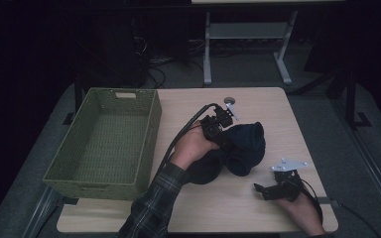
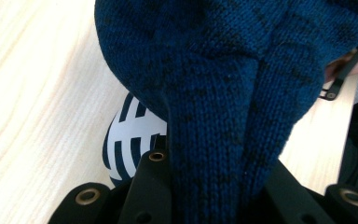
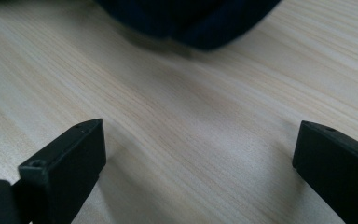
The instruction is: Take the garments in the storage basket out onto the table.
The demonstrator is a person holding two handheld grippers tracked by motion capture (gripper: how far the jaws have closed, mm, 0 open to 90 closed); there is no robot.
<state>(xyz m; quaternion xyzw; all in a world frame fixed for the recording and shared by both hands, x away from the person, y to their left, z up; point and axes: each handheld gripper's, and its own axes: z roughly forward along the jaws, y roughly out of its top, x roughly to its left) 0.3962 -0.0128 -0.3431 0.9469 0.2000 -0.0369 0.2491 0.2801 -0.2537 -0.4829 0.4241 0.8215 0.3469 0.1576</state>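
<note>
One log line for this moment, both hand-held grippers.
left hand-held gripper: shut on blue knit garment | right hand-held gripper: open, empty, over table | basket: empty

High view: dim, surroundings near black. Gripper views: brighter, evenly lit; soft shadows under jaws; table (image 3: 191, 107) grain sharp, far edge blurred.
</note>
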